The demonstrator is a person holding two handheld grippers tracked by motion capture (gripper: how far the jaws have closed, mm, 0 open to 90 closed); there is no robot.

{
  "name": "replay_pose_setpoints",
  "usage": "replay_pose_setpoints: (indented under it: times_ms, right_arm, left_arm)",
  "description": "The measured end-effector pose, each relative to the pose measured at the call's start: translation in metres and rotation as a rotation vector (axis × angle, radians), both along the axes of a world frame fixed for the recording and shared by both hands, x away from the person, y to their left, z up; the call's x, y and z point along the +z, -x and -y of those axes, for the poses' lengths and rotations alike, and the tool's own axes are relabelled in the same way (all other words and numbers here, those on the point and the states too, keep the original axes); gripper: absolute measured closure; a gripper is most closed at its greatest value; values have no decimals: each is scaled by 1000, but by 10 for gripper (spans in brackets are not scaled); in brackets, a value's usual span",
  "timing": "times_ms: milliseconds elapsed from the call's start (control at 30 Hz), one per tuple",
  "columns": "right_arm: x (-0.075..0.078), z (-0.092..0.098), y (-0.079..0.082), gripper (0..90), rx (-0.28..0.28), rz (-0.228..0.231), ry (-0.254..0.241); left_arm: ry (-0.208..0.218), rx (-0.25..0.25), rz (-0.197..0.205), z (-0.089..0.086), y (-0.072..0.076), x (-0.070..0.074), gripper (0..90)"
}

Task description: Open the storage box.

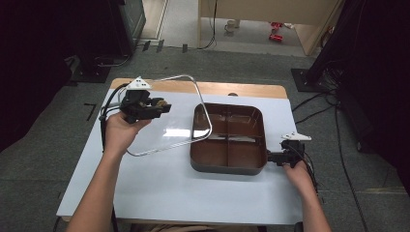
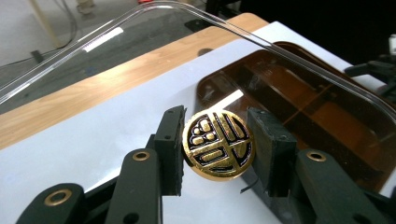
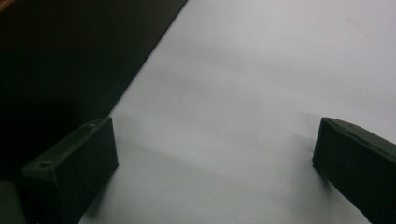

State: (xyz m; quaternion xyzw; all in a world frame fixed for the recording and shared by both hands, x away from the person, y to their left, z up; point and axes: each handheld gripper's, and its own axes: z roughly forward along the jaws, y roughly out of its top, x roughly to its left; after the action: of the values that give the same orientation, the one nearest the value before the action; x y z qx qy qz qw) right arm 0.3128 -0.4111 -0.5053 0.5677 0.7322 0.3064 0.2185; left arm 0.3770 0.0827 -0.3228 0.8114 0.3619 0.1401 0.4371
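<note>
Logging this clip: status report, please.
Left gripper shut on lid knob, glass lid held tilted beside pan. Right gripper at pan handle, jaws open. Nothing in the way.

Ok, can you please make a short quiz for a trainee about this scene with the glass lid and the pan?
1. Where does the left gripper clamp the glass lid? A: on its rim. B: on its gold knob. C: on a corner.
2. True or false: the lid lies flat on the brown pan.
3. What is between the jaws of the right gripper?

Key: 1 B. 2 False; the lid is held up and tilted, to the left of the pan. 3 Nothing; the jaws stand open over the white table.
</note>
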Motion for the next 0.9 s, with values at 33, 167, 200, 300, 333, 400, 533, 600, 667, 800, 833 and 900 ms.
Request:
replay_pose_setpoints:
  times_ms: [33, 167, 200, 300, 333, 400, 533, 600, 667, 800, 833, 900]
  right_arm:
    - [0, 0, 0, 0, 0, 1, 0]
    - [0, 0, 0, 0, 0, -1, -1]
    - [0, 0, 0, 0, 0, -1, -1]
    - [0, 0, 0, 0, 1, -1, 0]
    - [0, 0, 0, 0, 0, 1, 1]
    - [0, 0, 0, 0, 1, 0, 2]
    - [0, 0, 0, 0, 2, 0, 2]
    - [0, 0, 0, 0, 1, 0, 1]
    - [0, 0, 0, 0, 1, 0, 1]
    - [0, 0, 0, 0, 0, 0, 2]
    - [0, 0, 0, 0, 0, 0, 2]
    - [0, 0, 0, 0, 0, 0, 2]
  left_arm:
    - [1, 9, -1, -3, -1, -1, 591]
    - [-12, 46, -12, -18, -7, -12, 591]
    - [-12, 46, -12, -18, -7, -12, 591]
    - [-25, 83, -24, -30, -16, -27, 591]
    - [-27, 92, -32, -33, -18, -31, 591]
    - [-25, 101, -37, -35, -21, -35, 591]
    - [-41, 131, -68, -47, -32, -57, 591]
    - [-54, 140, -77, -51, -36, -67, 592]
    - [-59, 154, -92, -56, -41, -79, 591]
    - [-74, 175, -111, -62, -47, -97, 592]
    - [-80, 182, -112, -64, -49, -102, 591]
    - [-92, 201, -121, -66, -52, -112, 592]
